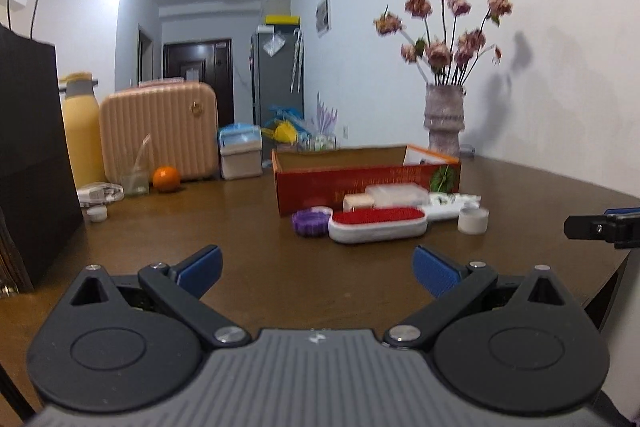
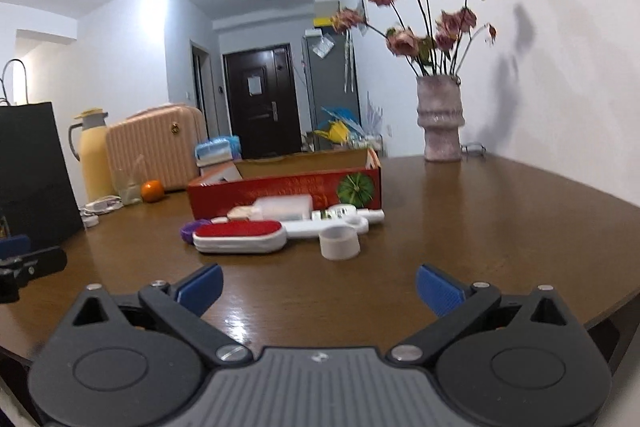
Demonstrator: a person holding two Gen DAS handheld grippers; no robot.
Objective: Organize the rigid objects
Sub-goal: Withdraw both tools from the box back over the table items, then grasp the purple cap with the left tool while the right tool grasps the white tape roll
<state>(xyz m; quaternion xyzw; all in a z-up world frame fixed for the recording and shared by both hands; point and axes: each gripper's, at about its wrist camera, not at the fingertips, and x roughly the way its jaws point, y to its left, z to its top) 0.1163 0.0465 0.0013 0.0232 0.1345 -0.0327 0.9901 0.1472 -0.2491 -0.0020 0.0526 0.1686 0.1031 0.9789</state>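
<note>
Both claws are held low over the brown desk (image 1: 248, 227), each with its blue-padded fingers spread wide apart and nothing between them: the left claw (image 1: 318, 273) is seen in its own view, the right claw (image 2: 319, 287) in the other. The side of the right claw is caught at the right edge of the left view, and part of the left one at the left edge of the right view. Ahead of both, near the middle of the desk, an open red cardboard box (image 1: 360, 179) is set, with a green round emblem printed on its front; gold writing runs along that face but is too blurred to be read. Just in front of the box a cluster of rigid things is gathered: a white lint brush with a red pad (image 2: 240, 235), a purple ring-shaped piece (image 1: 310, 222) at its left end, a white tape roll (image 2: 339, 243) standing nearest the right claw, a frosted plastic box (image 2: 286, 207), and a white bottle lying on its side (image 2: 346, 214) whose label cannot be made out. Further back, a vase of dried pink flowers (image 2: 439, 119) is placed by the wall, and a pink ribbed case (image 1: 158, 131), an orange (image 1: 166, 179) and a yellow flask (image 1: 82, 131) are lined along the far left.
</note>
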